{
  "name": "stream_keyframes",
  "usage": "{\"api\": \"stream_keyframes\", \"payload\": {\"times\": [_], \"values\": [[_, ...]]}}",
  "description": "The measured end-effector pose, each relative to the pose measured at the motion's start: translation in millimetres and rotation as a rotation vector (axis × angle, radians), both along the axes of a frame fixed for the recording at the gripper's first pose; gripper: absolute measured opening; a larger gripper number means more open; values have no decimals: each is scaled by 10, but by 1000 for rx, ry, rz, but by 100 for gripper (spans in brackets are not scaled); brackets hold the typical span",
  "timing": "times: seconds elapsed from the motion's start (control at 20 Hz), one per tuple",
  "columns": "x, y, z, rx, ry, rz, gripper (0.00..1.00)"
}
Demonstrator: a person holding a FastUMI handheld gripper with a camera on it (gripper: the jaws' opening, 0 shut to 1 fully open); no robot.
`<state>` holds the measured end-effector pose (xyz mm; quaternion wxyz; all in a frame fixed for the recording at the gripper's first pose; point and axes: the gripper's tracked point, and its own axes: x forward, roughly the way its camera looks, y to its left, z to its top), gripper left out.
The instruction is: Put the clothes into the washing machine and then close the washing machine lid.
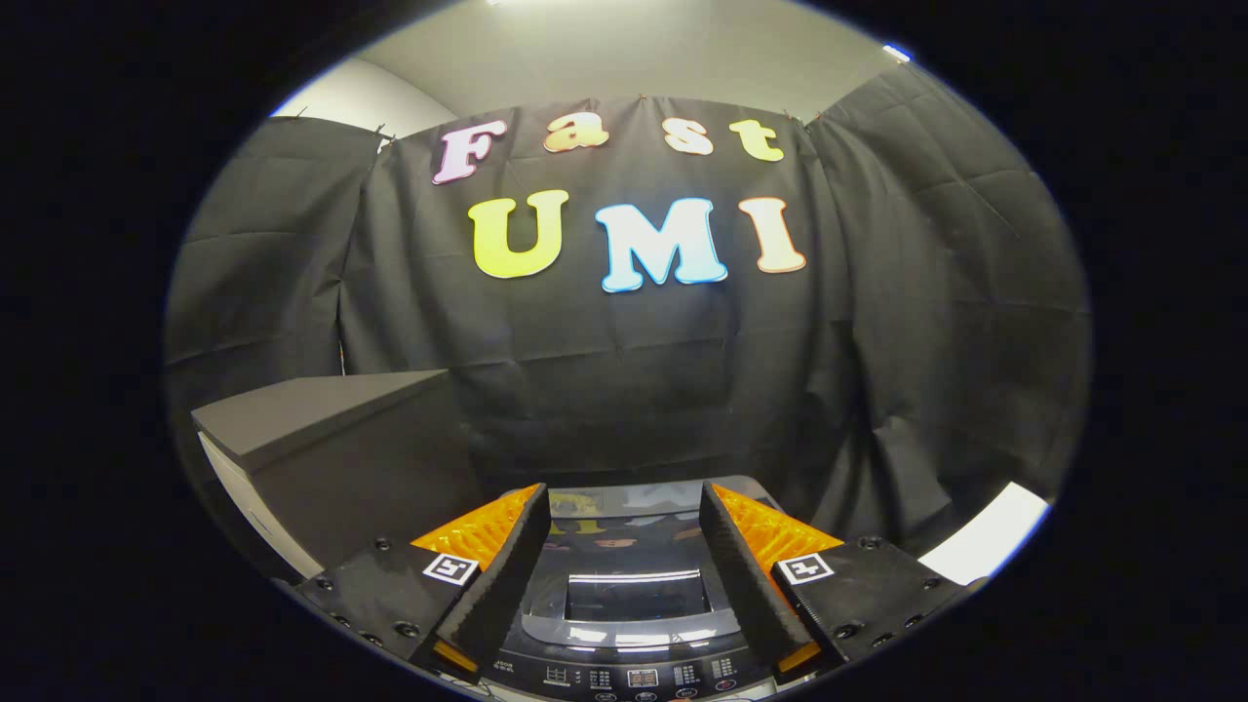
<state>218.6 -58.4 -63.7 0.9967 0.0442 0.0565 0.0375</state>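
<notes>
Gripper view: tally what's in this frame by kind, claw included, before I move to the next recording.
Washer, lid down, glossy: 1
Grey cabinet beside the washer: 1
Claw, fingers apart with the washer lid showing between them, holding nothing: 1
Total: 3

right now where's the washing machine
In the gripper view the washing machine sits just below and ahead of the open gripper, framed between its fingers, lid down, with a grey cabinet to its left.
</notes>
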Motion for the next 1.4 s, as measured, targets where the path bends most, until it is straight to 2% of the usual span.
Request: {"api": "stream_keyframes", "payload": {"times": [0.55,0.95,1.4], "values": [[-1142,44,871,-23,-118,24,95],[-1834,166,819,-41,-138,45,95],[-2139,242,582,-20,-137,40,95]]}}
